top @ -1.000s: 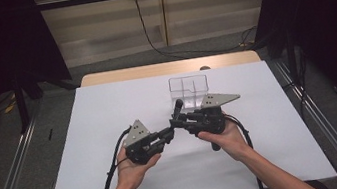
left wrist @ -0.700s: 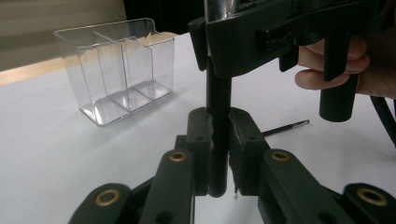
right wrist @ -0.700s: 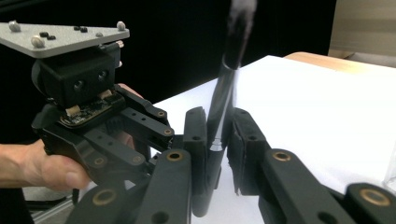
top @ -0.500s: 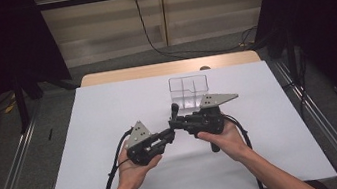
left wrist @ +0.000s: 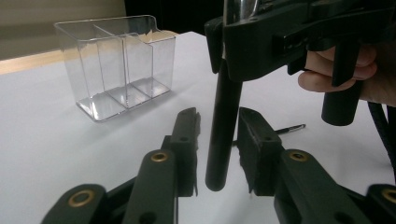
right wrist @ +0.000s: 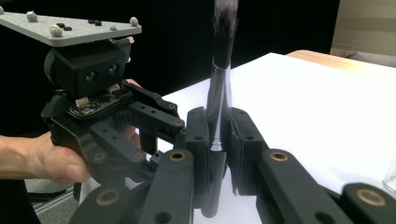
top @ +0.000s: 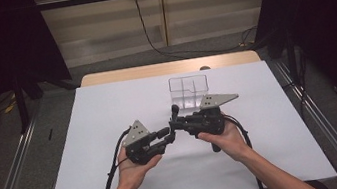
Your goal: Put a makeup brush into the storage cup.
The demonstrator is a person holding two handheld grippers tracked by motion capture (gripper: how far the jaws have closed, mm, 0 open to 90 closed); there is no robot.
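Note:
A black makeup brush (top: 175, 112) stands upright above the white table (top: 108, 113). My right gripper (right wrist: 217, 119) is shut on its silver ferrule (right wrist: 218, 93), with the dark bristles (right wrist: 225, 16) above. From the left, my left gripper (left wrist: 218, 119) reaches to the brush's black handle (left wrist: 224, 126). Its jaws have just been opening, and the handle stands between them with a gap on each side. In the high view the left gripper (top: 166, 134) and the right gripper (top: 177, 123) meet tip to tip at mid-table.
A clear plastic organizer (top: 189, 90) with several compartments stands just behind the grippers, also seen as the clear organizer (left wrist: 116, 65) in the left gripper view. A thin dark stick (left wrist: 289, 128) lies on the table beyond the left jaws. Cables trail toward the person.
The left gripper's jaws have spread a little off the brush handle. Both hands and the brush have stayed where they were.

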